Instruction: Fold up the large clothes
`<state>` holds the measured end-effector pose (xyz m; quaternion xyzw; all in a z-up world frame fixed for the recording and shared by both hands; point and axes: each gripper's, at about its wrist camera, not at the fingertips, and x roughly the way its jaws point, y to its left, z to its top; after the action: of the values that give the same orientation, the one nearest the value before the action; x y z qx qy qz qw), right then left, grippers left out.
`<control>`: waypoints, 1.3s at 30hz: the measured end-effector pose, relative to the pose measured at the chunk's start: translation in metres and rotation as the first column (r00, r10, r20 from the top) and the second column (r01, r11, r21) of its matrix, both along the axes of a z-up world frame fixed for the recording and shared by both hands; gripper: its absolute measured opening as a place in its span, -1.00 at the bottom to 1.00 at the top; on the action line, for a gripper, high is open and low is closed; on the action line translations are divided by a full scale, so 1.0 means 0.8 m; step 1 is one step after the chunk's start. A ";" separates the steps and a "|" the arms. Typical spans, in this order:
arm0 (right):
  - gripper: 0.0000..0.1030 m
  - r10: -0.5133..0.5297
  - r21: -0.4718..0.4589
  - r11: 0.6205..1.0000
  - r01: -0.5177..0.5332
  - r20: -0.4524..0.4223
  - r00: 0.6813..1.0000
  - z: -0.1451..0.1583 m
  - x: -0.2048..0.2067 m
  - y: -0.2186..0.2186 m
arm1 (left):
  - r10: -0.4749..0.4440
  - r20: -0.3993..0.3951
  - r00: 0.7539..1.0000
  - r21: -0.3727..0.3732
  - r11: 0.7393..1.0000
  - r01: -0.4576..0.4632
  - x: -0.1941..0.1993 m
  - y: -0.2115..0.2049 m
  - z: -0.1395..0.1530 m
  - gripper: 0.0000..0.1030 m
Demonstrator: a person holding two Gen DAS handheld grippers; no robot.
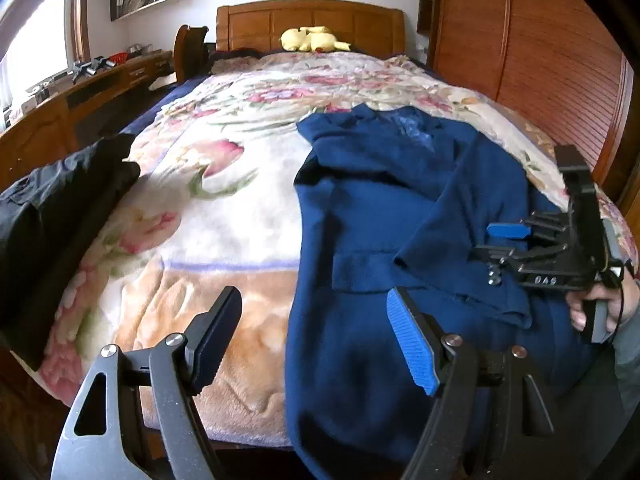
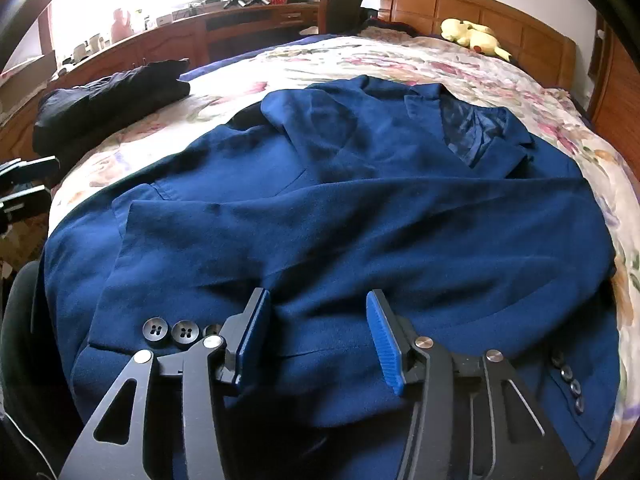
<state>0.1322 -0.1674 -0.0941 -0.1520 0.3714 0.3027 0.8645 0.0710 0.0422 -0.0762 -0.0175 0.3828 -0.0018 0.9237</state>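
Observation:
A navy blue suit jacket (image 1: pixel 380 208) lies on the bed, both sleeves folded across its front; it fills the right wrist view (image 2: pixel 340 208). Sleeve buttons (image 2: pixel 172 332) show by my right gripper. My left gripper (image 1: pixel 316 344) is open and empty above the jacket's left edge near the foot of the bed. My right gripper (image 2: pixel 316 340) is open and empty just over the jacket's lower front. It also shows in the left wrist view (image 1: pixel 500 240), above the jacket's right side.
A floral blanket (image 1: pixel 224 208) covers the bed. A folded black garment (image 1: pixel 60 208) lies at the bed's left edge, also in the right wrist view (image 2: pixel 108 104). A yellow plush toy (image 1: pixel 312 40) sits by the wooden headboard. A wooden desk (image 1: pixel 80 96) runs along the left, a wardrobe (image 1: pixel 540 60) on the right.

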 end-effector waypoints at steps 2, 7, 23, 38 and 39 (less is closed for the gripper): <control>0.02 0.001 0.008 1.000 -0.001 -0.005 1.000 0.000 0.001 -0.002 | 0.000 -0.011 1.000 -0.001 1.000 0.000 -0.001 0.002 -0.006 0.47; 0.03 -0.002 0.021 1.000 0.002 -0.014 1.000 0.002 -0.001 -0.008 | -0.015 -0.037 0.999 -0.022 1.000 0.014 -0.007 0.003 -0.020 0.47; 0.03 -0.288 -0.018 0.957 0.289 0.024 0.957 0.029 -0.101 -0.191 | -0.098 -0.020 0.995 -0.074 0.993 0.096 -0.030 0.007 -0.031 0.30; 0.03 -0.439 -0.010 0.898 0.439 -0.036 0.898 0.023 -0.150 -0.278 | -0.131 -0.080 0.988 -0.065 0.990 0.126 -0.037 0.004 -0.041 0.20; 0.03 -0.436 -0.008 0.900 0.436 -0.038 0.899 0.024 -0.153 -0.279 | -0.130 -0.080 0.988 -0.067 0.990 0.125 -0.037 0.005 -0.042 0.19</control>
<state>0.0097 -0.3905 -0.0749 -0.0588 0.4127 0.1048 0.9029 0.0410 0.0461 -0.1096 -0.0216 0.4217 -0.0721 0.9036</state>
